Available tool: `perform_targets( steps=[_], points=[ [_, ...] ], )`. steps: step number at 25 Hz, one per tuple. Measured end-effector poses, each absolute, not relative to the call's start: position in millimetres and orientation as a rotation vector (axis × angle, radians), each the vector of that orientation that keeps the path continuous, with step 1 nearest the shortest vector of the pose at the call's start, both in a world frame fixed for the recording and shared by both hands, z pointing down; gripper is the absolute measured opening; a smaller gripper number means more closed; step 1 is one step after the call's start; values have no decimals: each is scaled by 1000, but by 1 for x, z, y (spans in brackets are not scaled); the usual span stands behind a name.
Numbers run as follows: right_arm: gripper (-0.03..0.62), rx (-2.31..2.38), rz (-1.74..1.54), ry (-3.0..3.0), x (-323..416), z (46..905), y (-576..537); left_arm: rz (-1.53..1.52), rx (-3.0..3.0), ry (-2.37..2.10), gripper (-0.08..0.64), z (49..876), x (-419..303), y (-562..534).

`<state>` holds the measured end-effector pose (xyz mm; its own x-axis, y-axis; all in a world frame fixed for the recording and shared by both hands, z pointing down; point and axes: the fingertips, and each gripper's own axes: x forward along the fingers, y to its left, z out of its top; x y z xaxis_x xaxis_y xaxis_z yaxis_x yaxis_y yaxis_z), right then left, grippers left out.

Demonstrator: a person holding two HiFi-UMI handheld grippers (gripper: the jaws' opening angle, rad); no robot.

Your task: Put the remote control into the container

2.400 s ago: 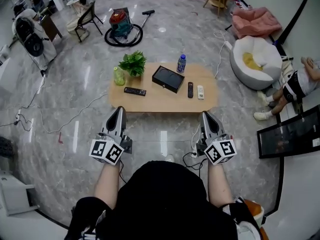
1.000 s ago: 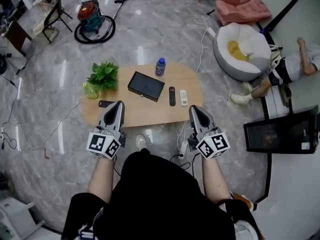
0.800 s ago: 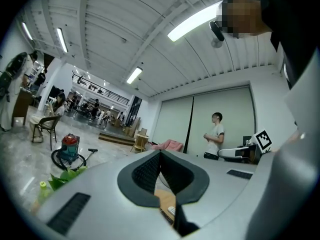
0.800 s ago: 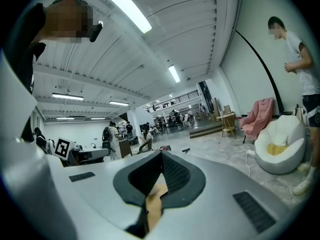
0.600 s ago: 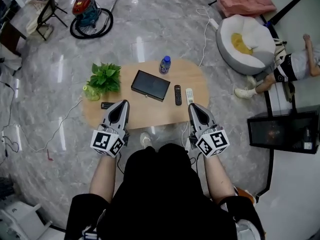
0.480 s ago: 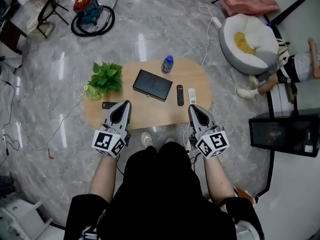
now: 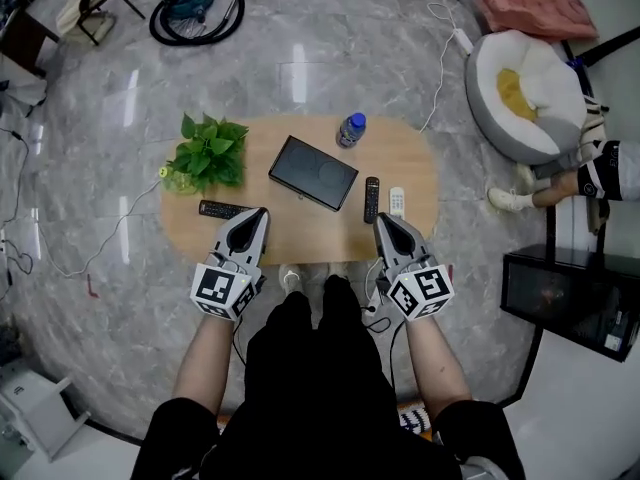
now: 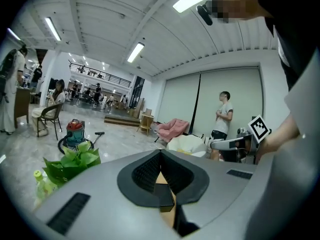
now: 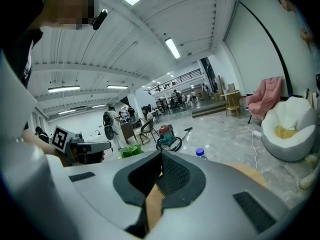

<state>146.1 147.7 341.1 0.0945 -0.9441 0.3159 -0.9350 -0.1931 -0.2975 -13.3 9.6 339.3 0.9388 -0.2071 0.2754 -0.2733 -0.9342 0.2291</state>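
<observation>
Both the left claw (image 7: 254, 218) and the right claw (image 7: 384, 224) are held clenched with nothing between the jaws. They are poised over the near edge of the counter (image 7: 300, 233), short of every object. The container (image 7: 313, 172), a flat black box, is taken as the landmark. A black remote control (image 7: 372, 199) is laid just to its right, a white remote control (image 7: 397, 201) is set beside that one, farther from the container, and a second black remote (image 7: 224, 209) is found to its near left. The wrong remote may therefore be picked, since three are offered and only one is asked for. A thin, flat remote may be pushed along the counter rather than gripped if the jaws are not opened before contact. Whether the container is open cannot be told; if it is lidded, the remote would be left on top. The bottle (image 7: 351, 130), standing just behind the container's right corner, may be toppled by a careless sweep.
</observation>
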Motion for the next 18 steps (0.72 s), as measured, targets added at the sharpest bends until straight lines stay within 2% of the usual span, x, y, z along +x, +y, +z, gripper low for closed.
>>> perform_targets(
  steps=[8, 18],
  points=[
    [9, -2220, -869, 2070, 163, 455, 126, 471, 2797, -429, 2, 435, 5, 7],
    [9, -2185, -991, 2142, 194, 533, 103, 644, 2707, -464, 3, 541, 26, 14]
  ],
)
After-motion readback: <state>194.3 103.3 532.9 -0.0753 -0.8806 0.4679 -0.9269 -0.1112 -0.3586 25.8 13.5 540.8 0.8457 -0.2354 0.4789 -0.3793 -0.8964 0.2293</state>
